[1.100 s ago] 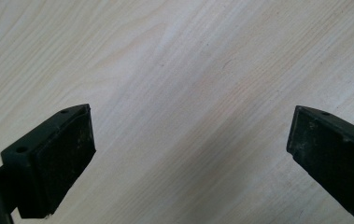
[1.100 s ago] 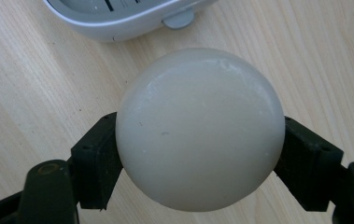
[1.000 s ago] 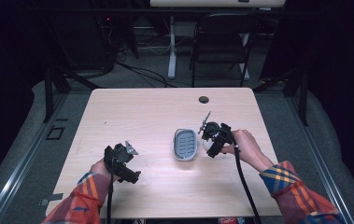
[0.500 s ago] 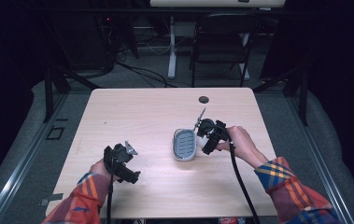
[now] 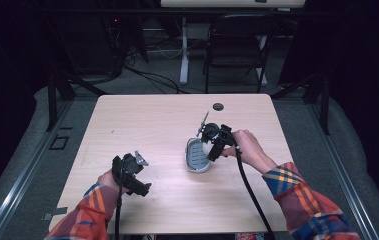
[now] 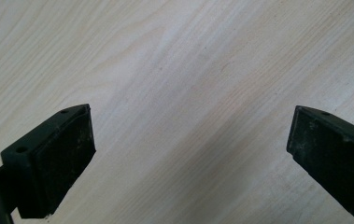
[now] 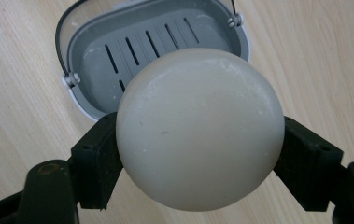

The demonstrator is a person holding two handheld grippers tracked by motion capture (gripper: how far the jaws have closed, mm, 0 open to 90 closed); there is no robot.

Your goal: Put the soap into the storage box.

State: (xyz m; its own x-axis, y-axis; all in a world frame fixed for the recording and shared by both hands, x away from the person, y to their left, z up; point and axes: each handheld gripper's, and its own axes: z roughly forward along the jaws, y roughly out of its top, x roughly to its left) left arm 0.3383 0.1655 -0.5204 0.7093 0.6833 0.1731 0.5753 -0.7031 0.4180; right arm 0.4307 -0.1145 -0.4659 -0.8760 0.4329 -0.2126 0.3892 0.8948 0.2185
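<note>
A round off-white soap bar (image 7: 199, 127) is clamped between the two black jaws of my right gripper (image 7: 198, 158), which is shut on it. Just beyond it lies a grey slotted soap dish (image 7: 118, 51) with a thin wire handle. From above, the right gripper (image 5: 210, 148) hovers over the right edge of the soap dish (image 5: 195, 156) near the table's middle. My left gripper (image 5: 138, 186) rests low at the front left of the table, jaws spread wide. Between its fingers (image 6: 55, 158) I see bare wood.
The light wooden table (image 5: 142, 125) has a small dark round grommet (image 5: 218, 106) near its far edge. A dark chair (image 5: 237, 45) and a white desk leg (image 5: 183, 50) stand behind the table. Black cables trail from both grippers toward the front edge.
My right gripper has moved left with the soap, from beside the dish to over its right edge. The left gripper has stayed put.
</note>
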